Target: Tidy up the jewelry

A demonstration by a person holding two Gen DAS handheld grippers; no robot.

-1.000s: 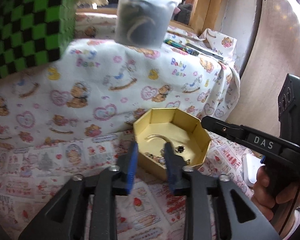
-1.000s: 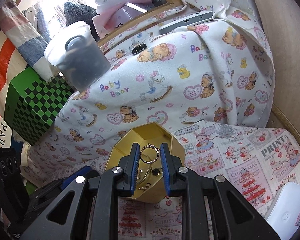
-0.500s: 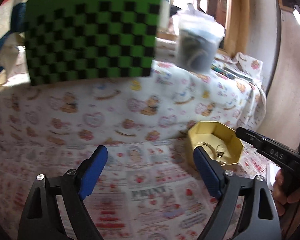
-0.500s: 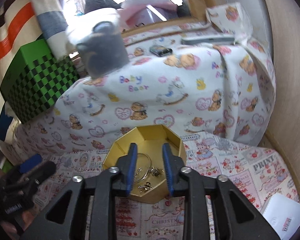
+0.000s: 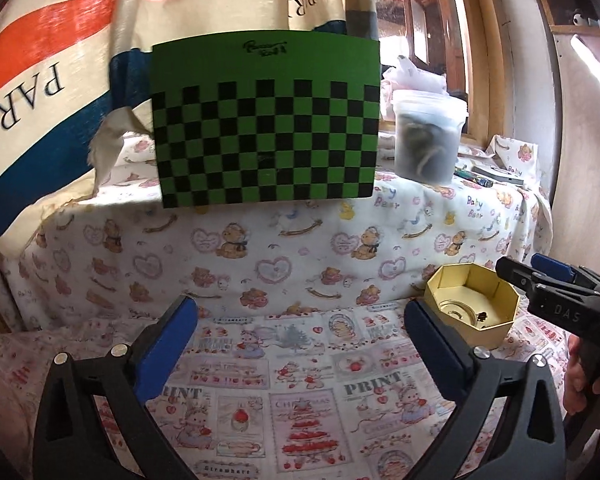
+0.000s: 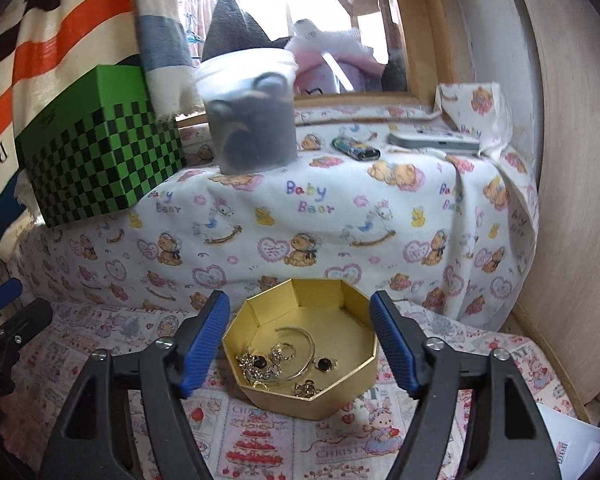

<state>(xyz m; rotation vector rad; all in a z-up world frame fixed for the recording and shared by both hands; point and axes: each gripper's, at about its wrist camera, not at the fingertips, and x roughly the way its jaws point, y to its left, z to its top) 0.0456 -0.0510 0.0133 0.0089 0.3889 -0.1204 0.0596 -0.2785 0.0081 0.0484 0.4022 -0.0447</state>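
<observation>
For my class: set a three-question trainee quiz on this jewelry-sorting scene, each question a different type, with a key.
1. True or false: the right tool grips a ring.
2. Where is the jewelry? A) in the gold octagonal box B) on the green checkered box C) in the lidded plastic tub
3. Fill in: the left tool hangs over the printed ____.

Key: 1 false, both tools are open with nothing between their pads; 2 A; 3 cloth.

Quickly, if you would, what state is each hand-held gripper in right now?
Left hand-held gripper: open, jaws just widened, nothing between them.
Right hand-held gripper: open, jaws just widened, holding nothing, gold box ahead.
</observation>
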